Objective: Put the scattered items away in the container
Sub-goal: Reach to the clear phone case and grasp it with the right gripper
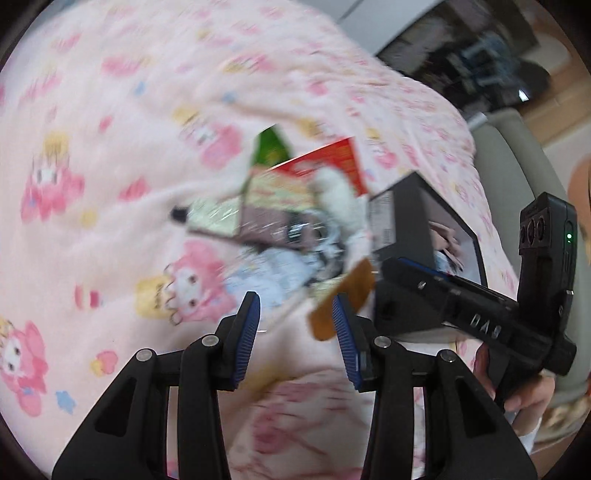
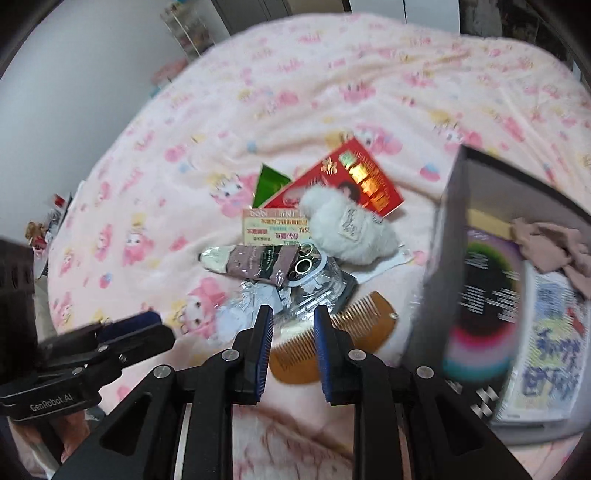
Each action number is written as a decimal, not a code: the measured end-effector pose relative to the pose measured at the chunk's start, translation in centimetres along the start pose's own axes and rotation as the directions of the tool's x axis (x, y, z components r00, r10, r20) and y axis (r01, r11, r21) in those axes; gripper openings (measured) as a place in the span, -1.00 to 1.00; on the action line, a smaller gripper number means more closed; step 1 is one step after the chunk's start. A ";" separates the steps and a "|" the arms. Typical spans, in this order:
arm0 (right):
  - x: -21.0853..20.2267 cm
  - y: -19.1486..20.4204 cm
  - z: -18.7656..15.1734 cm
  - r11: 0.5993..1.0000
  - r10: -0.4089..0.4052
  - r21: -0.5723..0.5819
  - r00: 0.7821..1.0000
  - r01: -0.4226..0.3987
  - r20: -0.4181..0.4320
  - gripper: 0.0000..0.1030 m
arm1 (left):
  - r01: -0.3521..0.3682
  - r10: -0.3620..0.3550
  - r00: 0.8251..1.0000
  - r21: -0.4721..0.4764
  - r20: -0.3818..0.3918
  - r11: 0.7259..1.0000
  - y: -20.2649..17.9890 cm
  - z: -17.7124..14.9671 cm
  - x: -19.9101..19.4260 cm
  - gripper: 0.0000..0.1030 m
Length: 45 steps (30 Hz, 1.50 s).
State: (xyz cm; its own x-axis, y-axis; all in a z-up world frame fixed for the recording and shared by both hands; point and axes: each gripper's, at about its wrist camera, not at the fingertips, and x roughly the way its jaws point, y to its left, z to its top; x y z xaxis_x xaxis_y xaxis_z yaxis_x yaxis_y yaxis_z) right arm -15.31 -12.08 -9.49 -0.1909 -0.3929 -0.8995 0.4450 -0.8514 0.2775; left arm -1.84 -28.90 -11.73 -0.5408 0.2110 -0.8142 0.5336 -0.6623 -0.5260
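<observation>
You are in a home bedroom. What you work over is a bed [image 2: 332, 74], spread with a soft pink blanket [image 1: 110, 110] printed all over with cartoon characters, its surface rumpled into folds. A heap of small personal things lies on it: a wooden comb [image 2: 354, 317], a white fluffy pouch [image 2: 347, 229], a tube of cream [image 2: 251, 264] and a red packet [image 2: 354, 177]. Beside the heap stands an open grey box [image 2: 480, 206] with a crumpled cloth inside. Beyond the bed's edge you see a plain pale wall [image 2: 74, 92] and, far off and blurred, what looks like a clear rack of small items [image 2: 188, 29]. In the left wrist view a dark piece of furniture [image 1: 461, 48] stands past the bed, too blurred to name.
</observation>
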 end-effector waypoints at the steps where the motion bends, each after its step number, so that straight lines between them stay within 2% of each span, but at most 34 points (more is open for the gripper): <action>1: 1.0 -0.3 0.4 1.000 -0.008 0.011 1.000 0.009 -0.021 -0.57 | 0.010 -0.010 1.000 -0.022 -0.020 1.000 1.0 0.1 0.7 -0.19; 4: 3.4 -1.0 1.7 0.998 -0.045 0.045 0.997 0.048 -0.057 -0.42 | 0.007 -0.014 0.997 -0.094 -0.074 0.996 3.7 0.3 3.1 -0.19; 8: 6.5 -1.9 2.9 0.993 -0.087 0.070 0.991 0.095 -0.100 -0.38 | 0.011 -0.033 0.992 -0.178 -0.125 0.984 5.8 -0.2 5.5 -0.19; 9: 7.1 -1.9 3.0 0.992 -0.094 0.070 0.990 0.102 -0.109 -0.38 | 0.022 -0.048 0.991 -0.197 -0.128 0.980 6.2 -0.3 6.2 -0.19; 11: 8.5 -2.1 3.1 0.994 -0.080 0.071 0.989 0.089 -0.125 -0.16 | 0.048 -0.079 0.989 -0.226 -0.129 0.973 6.6 -0.5 7.4 -0.13; 13: 8.8 -2.0 3.2 0.994 -0.087 0.056 0.989 0.095 -0.122 -0.16 | 0.076 -0.108 0.987 -0.247 -0.120 0.966 6.9 -0.4 7.7 -0.12; 14: 8.7 -1.8 3.3 0.995 -0.086 0.041 0.990 0.091 -0.116 -0.17 | 0.081 -0.113 0.987 -0.255 -0.114 0.964 7.0 -0.3 7.7 -0.19; 16: 8.5 -1.7 3.1 0.997 -0.066 0.018 0.990 0.069 -0.122 -0.18 | 0.087 -0.111 0.990 -0.244 -0.086 0.966 6.9 -0.1 6.9 -0.30; 19: 7.6 -1.6 2.2 1.000 0.020 0.018 0.987 -0.018 -0.157 -0.18 | 0.044 -0.052 0.998 -0.216 -0.031 0.975 6.6 -0.1 5.0 -0.31; 23: 6.1 0.1 0.1 0.985 0.169 -0.006 0.962 -0.174 -0.215 -0.18 | -0.008 0.017 0.999 -0.226 0.035 0.974 7.4 -0.4 2.4 -0.30; 25: 6.1 0.7 -0.4 0.983 0.170 -0.030 0.958 -0.181 -0.230 -0.19 | -0.013 0.019 1.000 -0.241 0.024 0.970 8.3 -0.7 2.3 -0.30; 28: 6.8 0.6 -0.3 0.993 0.101 -0.035 0.973 -0.110 -0.206 -0.18 | -0.047 0.043 0.999 -0.271 -0.021 0.961 9.2 -1.1 3.7 -0.27; 29: 7.2 0.5 -0.2 0.994 0.097 -0.027 0.974 -0.105 -0.203 -0.18 | -0.043 0.036 0.999 -0.264 -0.033 0.964 9.3 -1.1 4.0 -0.18; 32: 8.0 0.6 -0.4 0.986 0.159 -0.007 0.959 -0.165 -0.234 -0.18 | -0.039 0.030 0.999 -0.269 -0.037 0.962 8.9 -1.6 4.4 -0.15; 36: 5.7 1.7 -0.4 0.986 0.150 -0.043 0.974 -0.159 -0.168 -0.18 | -0.026 0.031 0.999 -0.229 0.019 0.973 6.4 -1.3 2.2 -0.17; 39: 0.9 0.9 -0.3 0.984 0.171 -0.046 0.983 -0.174 -0.067 -0.18 | 0.006 0.004 0.998 -0.146 0.066 0.989 3.0 -0.8 -0.2 -0.17; 42: -4.8 -0.8 -1.2 0.985 0.167 -0.049 0.985 -0.165 0.046 -0.18 | 0.053 -0.048 0.994 -0.054 0.094 0.997 -1.4 -0.5 -1.6 -0.17; 45: -8.9 -3.5 -2.5 0.992 0.129 -0.014 0.984 -0.129 0.123 -0.18 | 0.097 -0.102 0.990 0.060 0.093 0.993 -7.2 -0.7 -0.8 -0.17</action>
State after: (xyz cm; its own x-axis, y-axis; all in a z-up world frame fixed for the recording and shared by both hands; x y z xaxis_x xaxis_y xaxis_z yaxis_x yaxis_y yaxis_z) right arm -12.97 -4.77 -3.32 -0.2375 -0.5393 -0.8079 0.4782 -0.7889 0.3860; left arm -4.80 -23.84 -7.42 -0.6506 0.2100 -0.7298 0.4388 -0.6804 -0.5870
